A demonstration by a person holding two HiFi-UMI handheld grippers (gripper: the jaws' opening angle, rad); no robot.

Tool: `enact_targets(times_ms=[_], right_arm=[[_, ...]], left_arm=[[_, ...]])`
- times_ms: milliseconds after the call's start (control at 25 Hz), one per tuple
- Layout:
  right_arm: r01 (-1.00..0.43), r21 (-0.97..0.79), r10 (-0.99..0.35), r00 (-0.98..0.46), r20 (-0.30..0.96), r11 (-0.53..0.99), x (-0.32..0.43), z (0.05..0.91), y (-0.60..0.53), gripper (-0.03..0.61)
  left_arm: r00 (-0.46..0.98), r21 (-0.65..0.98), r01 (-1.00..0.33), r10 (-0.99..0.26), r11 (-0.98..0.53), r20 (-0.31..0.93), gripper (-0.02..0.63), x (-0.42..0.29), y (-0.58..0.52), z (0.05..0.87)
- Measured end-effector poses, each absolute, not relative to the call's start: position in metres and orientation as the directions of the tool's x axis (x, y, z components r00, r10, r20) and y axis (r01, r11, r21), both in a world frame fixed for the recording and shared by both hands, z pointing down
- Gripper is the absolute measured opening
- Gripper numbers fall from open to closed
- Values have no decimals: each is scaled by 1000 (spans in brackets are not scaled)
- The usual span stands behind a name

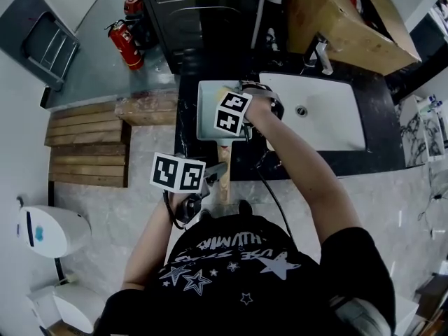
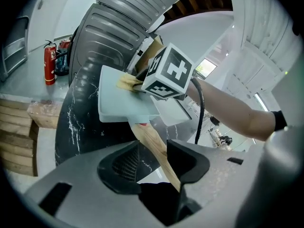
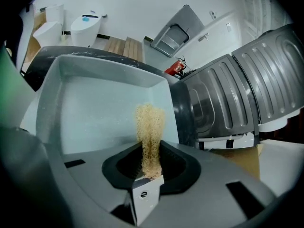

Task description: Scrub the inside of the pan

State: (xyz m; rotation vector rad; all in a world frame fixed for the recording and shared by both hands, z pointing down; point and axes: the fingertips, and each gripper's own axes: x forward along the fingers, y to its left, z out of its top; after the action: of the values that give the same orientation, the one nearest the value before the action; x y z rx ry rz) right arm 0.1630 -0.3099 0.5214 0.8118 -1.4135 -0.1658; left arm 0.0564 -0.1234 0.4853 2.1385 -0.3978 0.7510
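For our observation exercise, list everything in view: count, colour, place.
pan: 1, pale blue, over counter, left of sink
handle: 1, wooden, on pan
scrubber: 1, tan, held inside pan
counter: 1, black, under pan
sink: 1, white, in counter
washing machine: 1, dark grey, behind counter
fire extinguishers: 2, red, floor
planks: several, wooden, floor beside counter
left tool: 1, grey, shut on handle
right tool: 1, grey, shut on scrubber

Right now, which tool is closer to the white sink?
Right. The right tool, gripping a scrubber, is over the pan, just beside the sink; the left tool is farther back, holding the wooden handle.
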Motion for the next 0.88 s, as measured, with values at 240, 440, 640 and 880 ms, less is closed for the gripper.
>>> enact_targets(times_ms=[240,440,640,880], right_arm=[[-369,478,-452,160,878,797,151,524,-275,83],[-379,407,-392,120,912,831,140,525,-247,83],[-399,342,-345,67,936,851,131,525,-226,83],[-420,299,-313,38,949,857,127,525,-215,83]], left_arm=[[769,592,-517,-33,-618,638,175,56,-122,485],[767,583,-519,-39,-626,640,175,56,-118,486],[766,583,-521,-41,-624,641,175,57,-118,486],[757,573,-522,-35,-632,652,175,57,-113,484]])
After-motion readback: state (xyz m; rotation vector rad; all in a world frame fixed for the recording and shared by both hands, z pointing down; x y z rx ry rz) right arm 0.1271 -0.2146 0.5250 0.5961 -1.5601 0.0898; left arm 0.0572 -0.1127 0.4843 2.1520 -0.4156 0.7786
